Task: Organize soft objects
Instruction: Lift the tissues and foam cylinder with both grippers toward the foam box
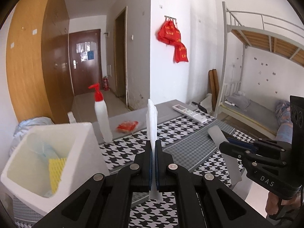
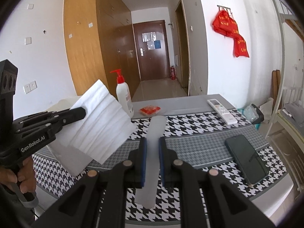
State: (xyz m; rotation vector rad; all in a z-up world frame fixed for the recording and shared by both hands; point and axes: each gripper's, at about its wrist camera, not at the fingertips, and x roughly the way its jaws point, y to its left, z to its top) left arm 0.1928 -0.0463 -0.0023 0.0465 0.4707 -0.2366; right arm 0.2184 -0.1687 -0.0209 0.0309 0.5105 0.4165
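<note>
Your left gripper had its jaws closed flat on the white folded cloth, pinching it edge-on so that it stood up above the pads and a short tail hung below. In the right wrist view that same cloth spread out as a broad, layered sheet held by one corner, clear of the counter. Your right gripper had its jaws closed on a pale grey translucent strip, which ran forward past the pads and drooped a little behind them; what exactly it was I could not tell.

Both pieces were held up off the houndstooth cover of the counter. The white bin sat at the counter's left edge, just beside your left gripper, already holding a yellow sponge and something pale blue.

To do this step well, you needed to keep both grips firm until each piece was over the bin's mouth, since a corner pinch lets a limp cloth swing. The likely snag was the pump bottle standing just behind the bin: a trailing edge could have tipped it. The phone and remote lay toward the right edge, well apart from that path.
</note>
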